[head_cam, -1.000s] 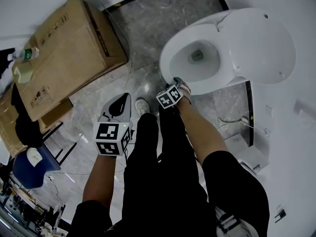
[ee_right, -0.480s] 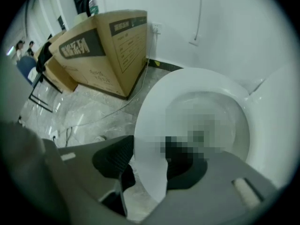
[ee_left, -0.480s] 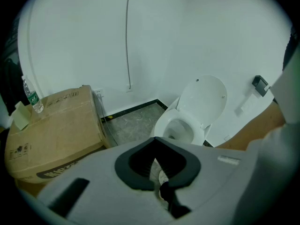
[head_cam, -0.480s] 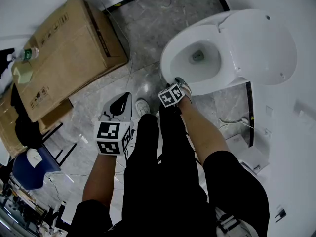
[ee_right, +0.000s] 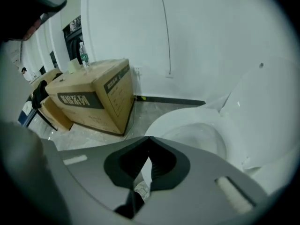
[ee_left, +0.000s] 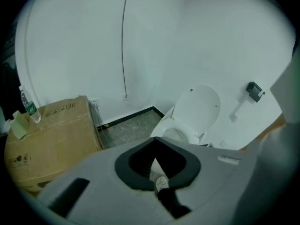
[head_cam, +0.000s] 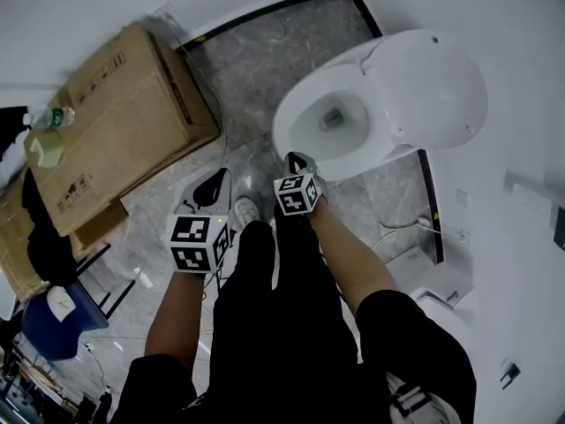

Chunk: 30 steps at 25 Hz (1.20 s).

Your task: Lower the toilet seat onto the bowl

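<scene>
The right gripper (head_cam: 296, 159) is lifting clear of the white oval plastic toilet seat (head_cam: 309, 82), apparently resting on the white ceramic bowl (head_cam: 311, 129). Its jaws have just been closing, empty. The left gripper (head_cam: 214, 182) is idling near-left, jaws together.

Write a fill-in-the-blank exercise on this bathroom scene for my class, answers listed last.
The toilet bowl is uncovered because its ____ is raised.
On the cardboard box stands a plastic ____.
That container's label is coloured ____.
In the head view, the box lies to the ____ of the toilet.
Answers: lid; bottle; green; left.
</scene>
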### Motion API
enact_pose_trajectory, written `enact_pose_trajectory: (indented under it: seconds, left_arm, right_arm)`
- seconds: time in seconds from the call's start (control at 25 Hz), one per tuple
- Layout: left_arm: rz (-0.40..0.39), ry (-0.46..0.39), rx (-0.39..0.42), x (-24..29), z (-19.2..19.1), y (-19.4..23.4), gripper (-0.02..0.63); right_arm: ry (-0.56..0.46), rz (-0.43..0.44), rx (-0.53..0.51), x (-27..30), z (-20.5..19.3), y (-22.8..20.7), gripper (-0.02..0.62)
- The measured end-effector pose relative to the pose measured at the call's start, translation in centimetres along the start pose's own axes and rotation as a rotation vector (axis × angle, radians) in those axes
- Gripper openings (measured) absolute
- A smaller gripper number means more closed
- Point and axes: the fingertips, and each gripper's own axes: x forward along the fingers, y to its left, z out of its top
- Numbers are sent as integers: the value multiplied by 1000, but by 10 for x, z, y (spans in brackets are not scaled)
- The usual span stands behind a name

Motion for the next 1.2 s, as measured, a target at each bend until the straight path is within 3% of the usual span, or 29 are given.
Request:
enact_pose_trajectory:
  seconds: [0.36,0.72,0.96,1.2]
  left_arm:
    - [-46,-94,44,-43,66,-33,11]
    - [-151,-283,144,-123,151,-84,10]
    - [-209,-371,195,-177,171,-110,11]
    - [-191,-437,233,-205,193,-115,10]
  right_arm:
    - [-280,-45,126,-150,106,-16,6]
    - [-599,-95,260,-313,215,-27,6]
    - [-761,-178,278,-403,261,-27,6]
    - [-845,-216,248,-462,280,-15,5]
